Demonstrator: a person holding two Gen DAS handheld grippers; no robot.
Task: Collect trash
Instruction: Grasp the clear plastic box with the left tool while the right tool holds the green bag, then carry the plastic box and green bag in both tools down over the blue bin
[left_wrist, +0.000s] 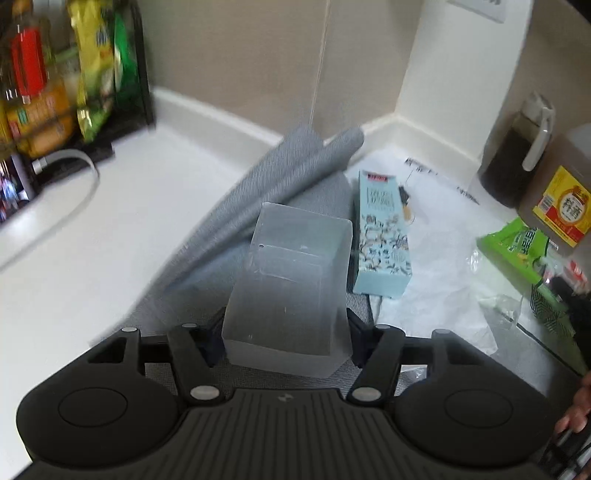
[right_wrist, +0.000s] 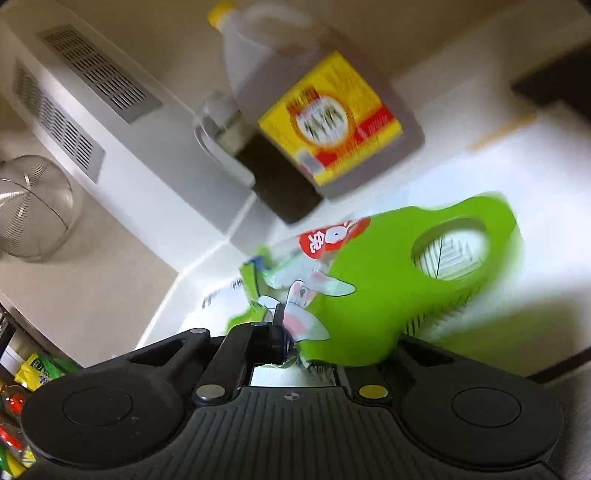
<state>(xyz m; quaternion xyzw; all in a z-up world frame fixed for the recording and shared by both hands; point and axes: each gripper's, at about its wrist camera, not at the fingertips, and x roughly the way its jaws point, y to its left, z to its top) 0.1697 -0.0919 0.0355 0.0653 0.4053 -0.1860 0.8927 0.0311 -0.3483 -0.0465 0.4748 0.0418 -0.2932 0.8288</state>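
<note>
My left gripper (left_wrist: 286, 332) is shut on a clear frosted plastic box (left_wrist: 291, 280) and holds it above a grey mat (left_wrist: 295, 173) on the white counter. A pale blue patterned carton (left_wrist: 382, 236) lies flat just right of the box. My right gripper (right_wrist: 299, 339) is shut on a green plastic bag with a cut-out handle (right_wrist: 388, 288); the bag covers the right finger. A crumpled wrapper with red print (right_wrist: 325, 240) sits in it. The same green bag shows in the left wrist view (left_wrist: 517, 251) at the right.
A large jug with a yellow label (right_wrist: 325, 118) (left_wrist: 565, 199) and a dark liquid dispenser (left_wrist: 513, 158) stand by the wall corner. White plastic sheeting (left_wrist: 436, 266) covers the counter. A rack with snack bags (left_wrist: 92, 66) stands at the left. A range hood (right_wrist: 85, 96) shows.
</note>
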